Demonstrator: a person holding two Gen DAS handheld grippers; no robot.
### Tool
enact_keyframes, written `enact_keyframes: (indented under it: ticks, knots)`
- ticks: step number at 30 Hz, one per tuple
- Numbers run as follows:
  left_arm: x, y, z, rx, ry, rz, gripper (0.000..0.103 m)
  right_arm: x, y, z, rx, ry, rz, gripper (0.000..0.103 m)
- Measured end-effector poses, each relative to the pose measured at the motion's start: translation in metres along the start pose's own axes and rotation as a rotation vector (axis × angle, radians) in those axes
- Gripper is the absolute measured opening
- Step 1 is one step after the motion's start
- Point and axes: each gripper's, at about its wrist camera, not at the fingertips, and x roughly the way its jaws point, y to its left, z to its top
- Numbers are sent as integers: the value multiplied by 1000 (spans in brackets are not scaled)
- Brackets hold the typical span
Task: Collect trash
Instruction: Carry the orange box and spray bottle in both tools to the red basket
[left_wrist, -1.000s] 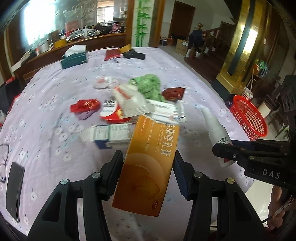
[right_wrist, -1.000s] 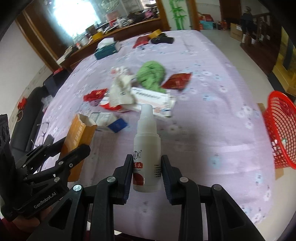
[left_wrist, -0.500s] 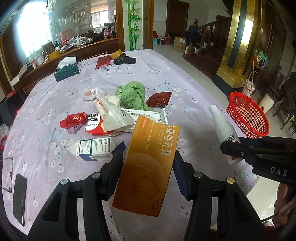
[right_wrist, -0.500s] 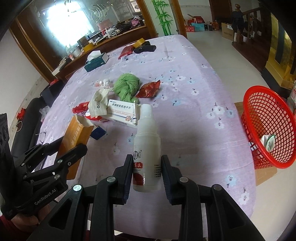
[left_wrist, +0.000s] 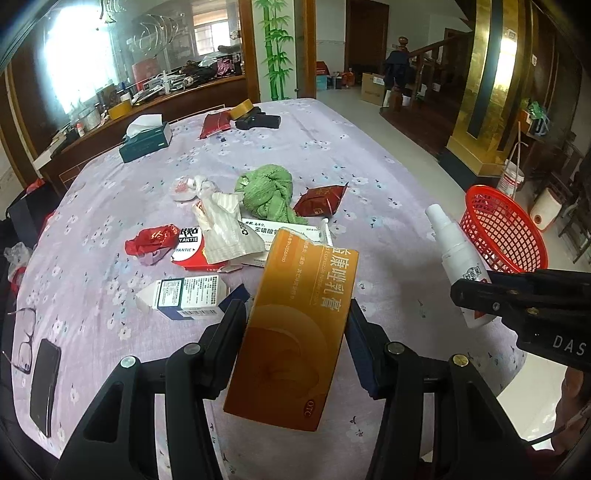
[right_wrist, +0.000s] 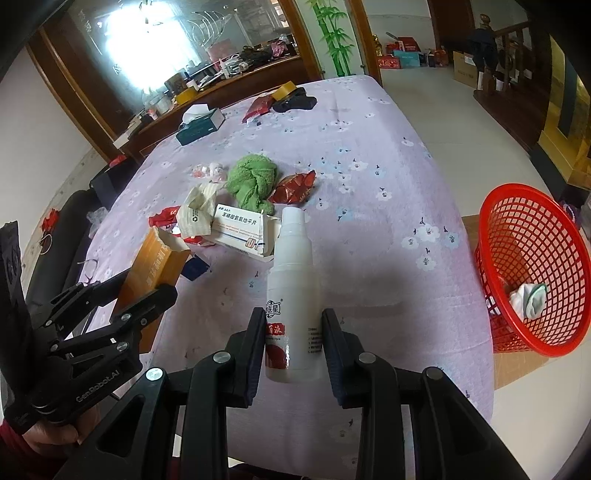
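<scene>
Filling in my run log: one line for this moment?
left gripper: orange medicine box | right gripper: white spray bottle | red basket: not reached

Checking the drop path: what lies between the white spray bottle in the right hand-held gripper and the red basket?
In the right wrist view, only bare flowered tablecloth lies between the white spray bottle and the red basket.

Your left gripper (left_wrist: 295, 343) has the orange box (left_wrist: 295, 332) pinched between both fingers, lifted over the purple floral tablecloth (left_wrist: 369, 155). Off to the right, your right gripper (left_wrist: 480, 299) is clamped on a white spray bottle (left_wrist: 452, 251), with the red basket (left_wrist: 502, 229) just behind it past the table edge. The pile's mid-table: green cloth (left_wrist: 267, 194), red wrappers, a white-and-blue box (left_wrist: 184, 297). Phone (left_wrist: 44, 384) and glasses (left_wrist: 24, 339) sit far left.
</scene>
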Motion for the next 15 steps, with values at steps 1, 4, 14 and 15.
enact_keyframes:
  ticks: [1, 4, 14, 15]
  knots:
    - [0, -1, 0, -3, 1, 2, 53, 0, 0, 0, -3, 1, 2, 32]
    - [0, -3, 0, -6, 3, 10, 53, -1, -1, 1, -15, 2, 9, 32]
    - [3, -10, 5, -4, 4, 23, 53, -7, -10, 4, -17, -7, 18, 32]
    - [3, -12, 6, -1, 4, 22, 53, -8, -11, 4, -15, -8, 18, 32]
